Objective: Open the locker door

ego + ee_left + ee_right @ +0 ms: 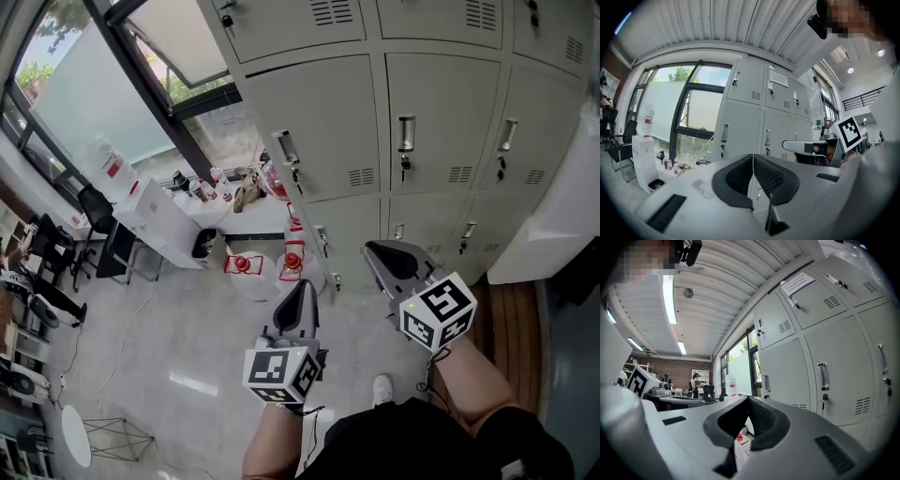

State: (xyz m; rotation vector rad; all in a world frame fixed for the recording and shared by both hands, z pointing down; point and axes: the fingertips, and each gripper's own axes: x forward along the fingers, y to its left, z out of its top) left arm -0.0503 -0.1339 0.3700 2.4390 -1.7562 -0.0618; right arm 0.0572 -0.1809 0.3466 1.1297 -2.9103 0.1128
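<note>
We are holding the left claw (302,289) and right claw (379,251) level, both pressed together and gripping nothing; the closed locker door (441,122) is standing ahead of them, untouched.

- Lockers (319,122): pale grey doors with silver handles.
- Left gripper (302,286) and right gripper (370,248): light grey shells.
- Pads (771,178): black, with a fine cross-hatched texture.
- Marker cubes (438,312): black squares on white.
- Floor (187,337): pale grey and glossy.
- Window frame (150,94): black.
- Small items on the floor (242,264): red and white.
- Plank strip (511,319): brown.
- Brick wall (670,366): red-brown.
</note>
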